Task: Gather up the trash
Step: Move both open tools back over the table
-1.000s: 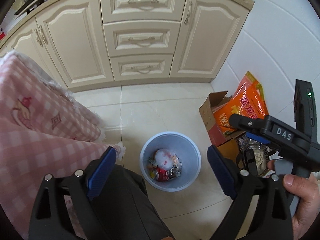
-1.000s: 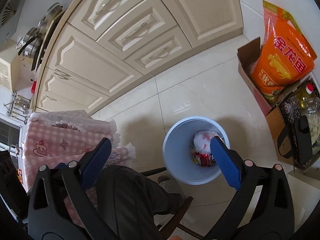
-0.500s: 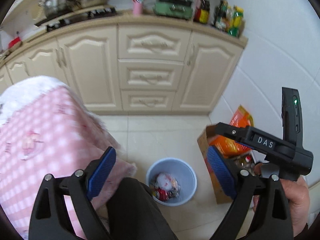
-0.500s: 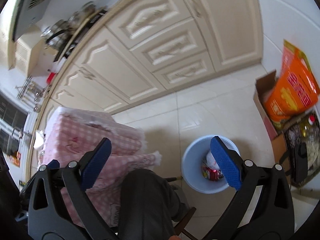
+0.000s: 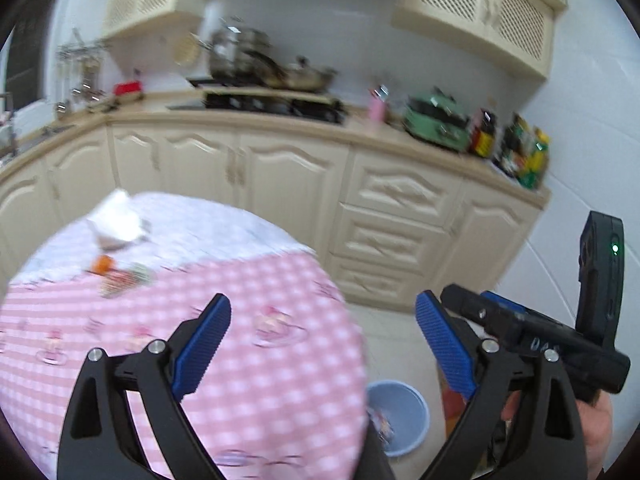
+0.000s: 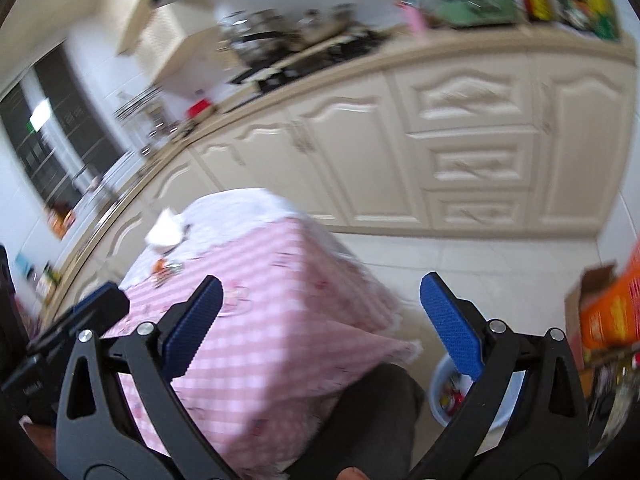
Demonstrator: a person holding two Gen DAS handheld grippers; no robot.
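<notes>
Both views are motion-blurred. My left gripper (image 5: 320, 344) is open and empty above a table with a pink checked cloth (image 5: 256, 380). On its far side lie a crumpled white tissue (image 5: 114, 224), an orange scrap (image 5: 102, 264) and a wrapper (image 5: 120, 280). The blue trash bin (image 5: 404, 412) with trash inside stands on the floor at lower right. My right gripper (image 6: 318, 320) is open and empty; the tissue (image 6: 164, 232), small scraps (image 6: 166, 268) and bin (image 6: 440, 384) show there too. The right gripper body (image 5: 540, 332) appears in the left wrist view.
Cream kitchen cabinets (image 5: 392, 220) and a counter with pots, a green appliance (image 5: 436, 124) and bottles run behind the table. A cardboard box with an orange bag (image 6: 608, 312) stands right of the bin. A dark-trousered leg (image 6: 372, 420) is beside the table.
Both grippers have swung up from looking down into the bin to facing the table top and counter. The bin has slid to the lower right. Both stay open.
</notes>
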